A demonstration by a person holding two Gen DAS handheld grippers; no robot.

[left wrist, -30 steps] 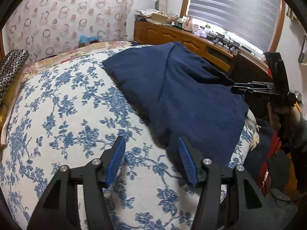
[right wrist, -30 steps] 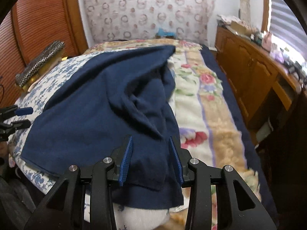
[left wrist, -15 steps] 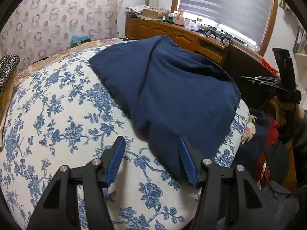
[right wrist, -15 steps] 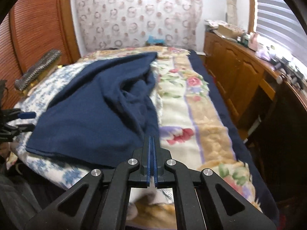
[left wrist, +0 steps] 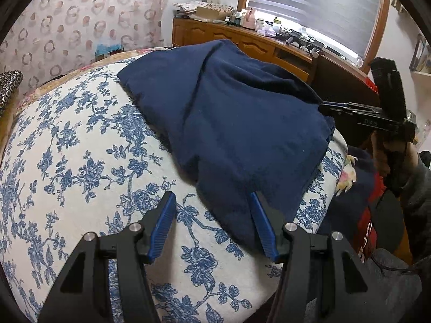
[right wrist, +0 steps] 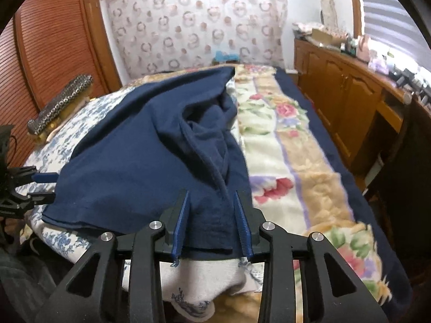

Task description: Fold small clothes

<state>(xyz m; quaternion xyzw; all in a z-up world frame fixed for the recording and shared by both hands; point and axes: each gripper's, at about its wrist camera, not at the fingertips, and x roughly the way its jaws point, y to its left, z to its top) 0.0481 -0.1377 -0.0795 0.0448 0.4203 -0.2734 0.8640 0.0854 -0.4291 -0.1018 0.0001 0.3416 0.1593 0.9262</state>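
Lying across a blue-flowered white cover (left wrist: 80, 161) on a bed is one navy garment (left wrist: 229, 123), creased and bunched along its far side, where it meets a rose-patterned blanket (right wrist: 282, 161); its near hem hangs close to the bed's front edge. Item one, right gripper (right wrist: 212, 226): half a second ago its jaws were shut with nothing between them, short of the cloth; they have just been opening, and they now stand partly apart with a strip of the garment's near hem between the blue pads (right wrist: 182, 220) (the pads flank the cloth and do not visibly press it, so no grip is counted). Item two, left gripper (left wrist: 212, 226): jaws parted about halfway, unchanged over the last second, hovering at the garment's near left corner, one pad (left wrist: 262, 228) over the navy edge and the other over bare cover; nothing held. Seen from the left wrist view, the right gripper reaches the cloth's right-hand edge, carried by a person's hand (left wrist: 385, 150). Condition of task: no fold made yet; the garment remains rumpled rather than flat. Judgement: the reopening reads as a second try at the hem, so closing on that strip is the likely next step, with the left gripper placed to take its own corner so the edge can be lifted evenly.
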